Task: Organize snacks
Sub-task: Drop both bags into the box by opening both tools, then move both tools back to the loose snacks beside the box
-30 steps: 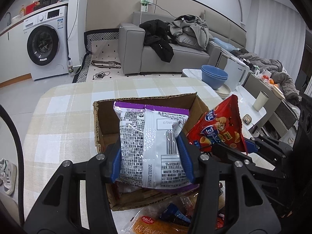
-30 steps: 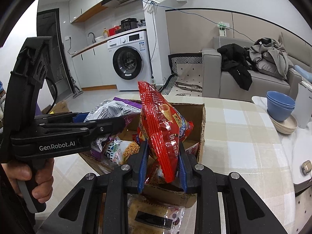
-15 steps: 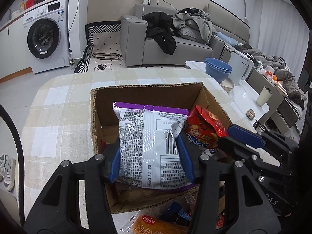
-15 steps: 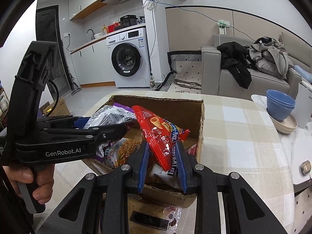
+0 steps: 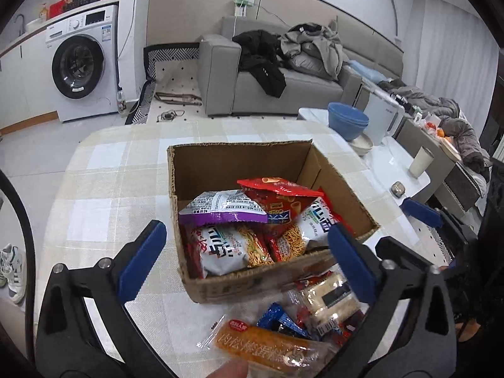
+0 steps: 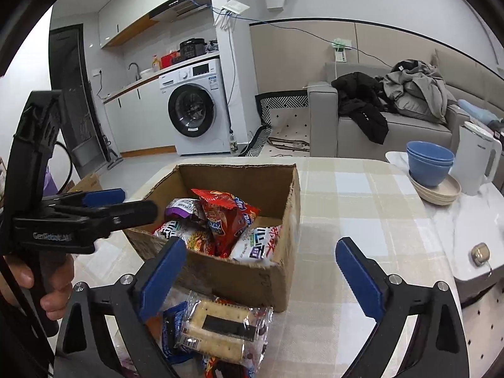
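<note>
From the left wrist, the left gripper (image 5: 245, 255), its jaws just sprung wide and empty, hangs over the cardboard box (image 5: 201, 170) of snack bags (image 5: 223, 211) on the checked counter (image 5: 104, 186), while from the right wrist the right gripper (image 6: 256, 275), likewise just opened and empty, faces the washing machine (image 6: 192, 107) and grey sofa (image 6: 393, 132).

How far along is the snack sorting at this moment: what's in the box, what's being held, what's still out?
Done: the purple-edged bag and red bag lie in the cardboard box on other packs. In hand: nothing; the left tool and right tool have just been opening and hold nothing. Left: the cracker pack, orange cake pack and blue packet on the table.
</note>
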Demonstrator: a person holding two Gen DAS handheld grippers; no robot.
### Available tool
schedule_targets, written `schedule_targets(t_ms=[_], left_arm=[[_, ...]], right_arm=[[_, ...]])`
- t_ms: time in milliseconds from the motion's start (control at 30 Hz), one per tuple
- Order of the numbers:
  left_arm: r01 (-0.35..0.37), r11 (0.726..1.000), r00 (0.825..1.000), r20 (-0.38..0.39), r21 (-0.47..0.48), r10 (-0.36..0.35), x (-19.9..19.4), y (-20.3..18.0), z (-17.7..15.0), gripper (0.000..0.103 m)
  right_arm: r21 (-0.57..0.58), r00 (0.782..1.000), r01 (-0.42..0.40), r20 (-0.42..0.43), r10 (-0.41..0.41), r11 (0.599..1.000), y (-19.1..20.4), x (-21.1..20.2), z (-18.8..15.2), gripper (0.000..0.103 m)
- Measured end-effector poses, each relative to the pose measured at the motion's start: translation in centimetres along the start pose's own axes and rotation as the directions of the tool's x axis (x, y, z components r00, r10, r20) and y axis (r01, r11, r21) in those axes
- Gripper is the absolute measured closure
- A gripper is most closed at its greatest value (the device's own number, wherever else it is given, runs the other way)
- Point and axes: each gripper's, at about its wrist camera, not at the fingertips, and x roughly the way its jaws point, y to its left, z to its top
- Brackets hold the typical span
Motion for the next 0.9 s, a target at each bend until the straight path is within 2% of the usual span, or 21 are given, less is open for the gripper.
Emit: schedule_targets(t_ms=[133,433,900], left_arm=[[-0.008,1.0,1.0,0.011,-0.002,0.008,-2.4,0.3,-1.1,0.001],[-0.013,1.0,1.0,-0.002,-0.028,0.013,-6.2,1.1,-3.6,0.001],[-0.028,0.998,0.999,-0.046,-0.048,0.025,-8.9,1.9,-8.1,0.001]], right_arm=[[0.0,1.0,0.013,-0.003,-0.013,1.0,-0.1,-0.9,-0.5,0.001],[0.03,1.0,-0.022,-0.02,0.022,0.999,0.0,-3.1,-1.7,0.001],[0.055,0.995,-0.008,-0.095,0.013,0.998,-0.6,-4.3,-5.4,0.001]])
